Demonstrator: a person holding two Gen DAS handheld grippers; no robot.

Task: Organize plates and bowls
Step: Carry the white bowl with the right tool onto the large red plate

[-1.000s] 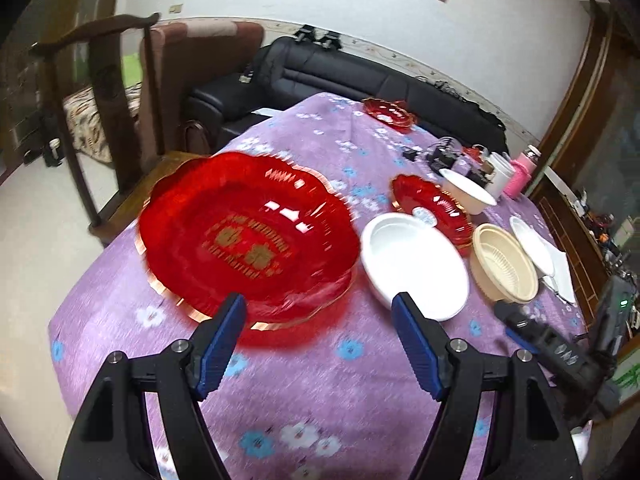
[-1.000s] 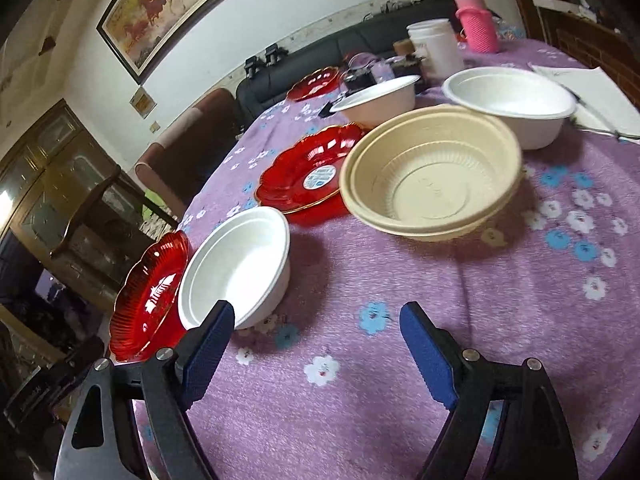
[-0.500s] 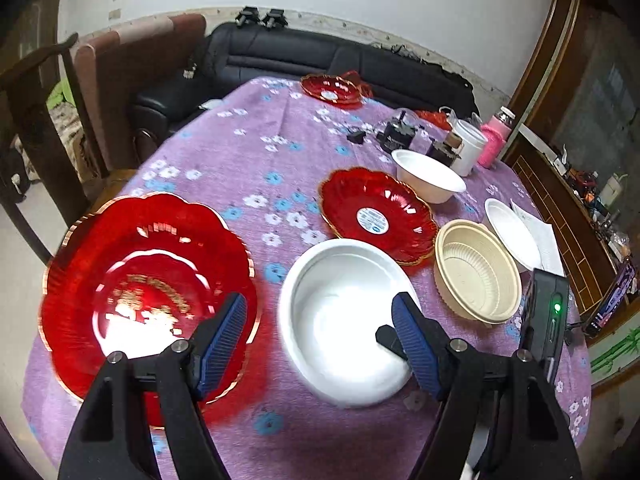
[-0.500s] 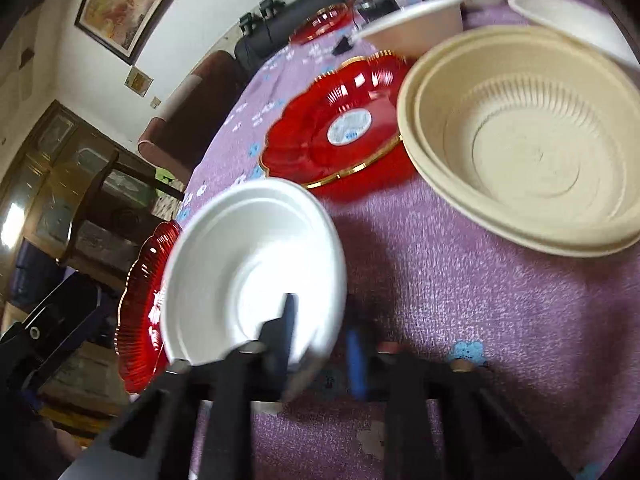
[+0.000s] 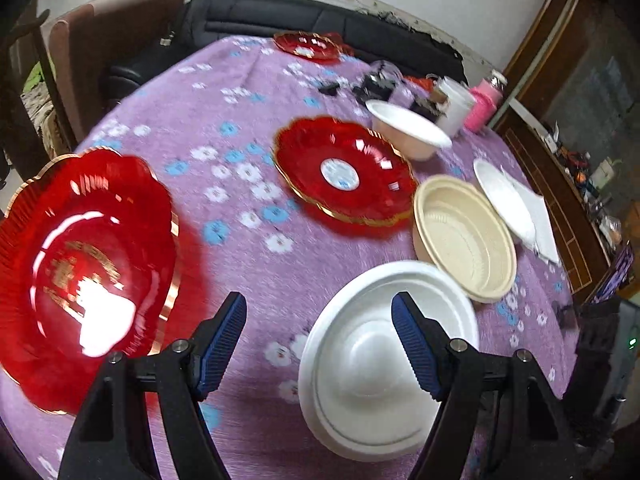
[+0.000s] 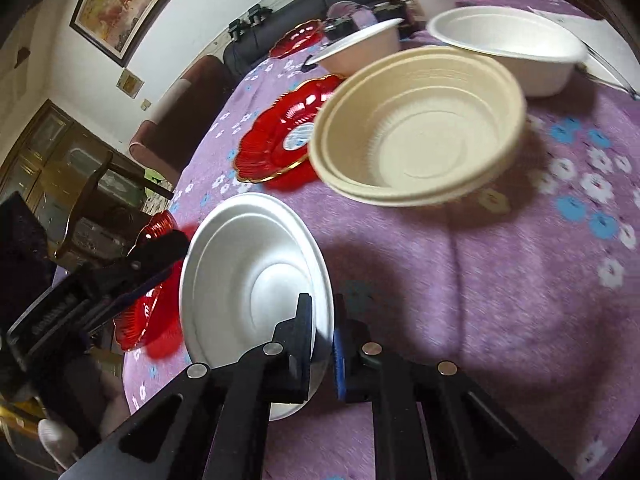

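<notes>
Your right hand-held gripper is clenching the near rim of the white bowl; its jaws have just been closing and the rim is sitting pinched between them, bowl tilting up toward the lens. Your left hand-held gripper is hanging released over the purple flowered worktop, jaws wide apart, nothing between the pads; the same white bowl is lying partly behind its right finger.

The right wrist view alone is showing the grip itself, plus your left hand-held gripper coming in as a dark shape at the left, in front of the large red plate. The left wrist view alone is showing that large red plate whole, at the worktop's near-left edge, and a flat white plate on a paper at far right.

Both views are showing the beige bowl just beyond the white bowl, touching or nearly touching its rim, and the smaller red plate beside the beige bowl. Further back, another white bowl, a white cup and a pink bottle are standing near the far edge.
</notes>
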